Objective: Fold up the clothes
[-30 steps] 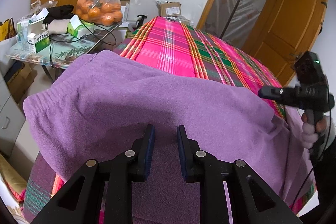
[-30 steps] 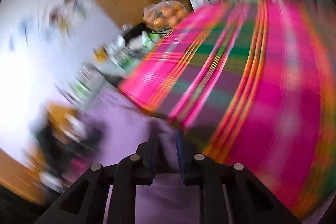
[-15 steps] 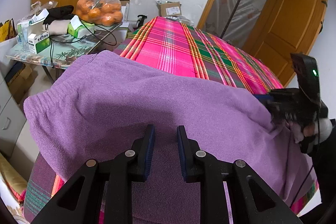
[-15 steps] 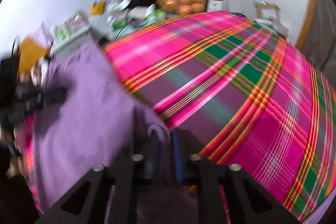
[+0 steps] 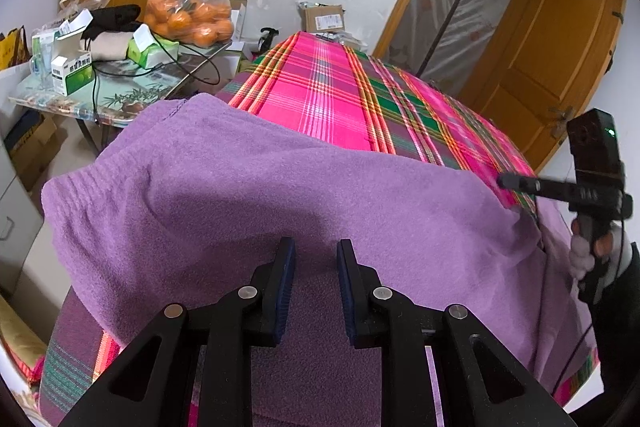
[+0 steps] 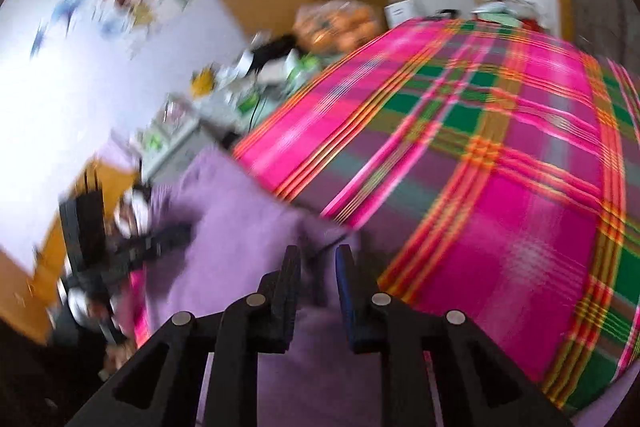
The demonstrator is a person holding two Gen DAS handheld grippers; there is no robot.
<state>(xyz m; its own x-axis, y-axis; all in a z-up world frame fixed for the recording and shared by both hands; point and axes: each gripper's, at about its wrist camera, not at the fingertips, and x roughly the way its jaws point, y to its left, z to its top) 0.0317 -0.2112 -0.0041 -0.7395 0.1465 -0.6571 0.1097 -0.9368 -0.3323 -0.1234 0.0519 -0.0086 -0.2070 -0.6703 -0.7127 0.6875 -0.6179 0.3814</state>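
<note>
- Left wrist view: green-and-white boxes (image 5: pixel 74 73) are seen on a cluttered side table (image 5: pixel 120 99); print is present on them but cannot be read. A shipping label on a cardboard box (image 5: pixel 325 18) is likewise illegible.
- A purple fleece garment (image 5: pixel 280 195) is spread across the near end of a pink plaid cloth (image 5: pixel 340 95); a ribbed band is noted along its left edge, and one layer is folded over another near the camera.
- The left gripper (image 5: pixel 316 259) is pointed down at the garment, jaws parted by a narrow gap. Fleece fills the space under and between the fingers; whether it is pinched cannot be told.
- The right gripper (image 5: pixel 505 181) is seen at the right edge, held in a hand (image 5: pixel 588 247), its tip at the garment's far right corner.
- Right wrist view (motion-blurred): no writing is legible.
- The purple fleece garment (image 6: pixel 232 219) lies at lower left on the pink plaid cloth (image 6: pixel 480 147).
- The right gripper (image 6: pixel 318 259) is angled downward; its jaws are opening, with a fold of fleece between them, apparently not pressed.
- The left gripper (image 6: pixel 176 233) is visible, blurred, at the left.
</note>
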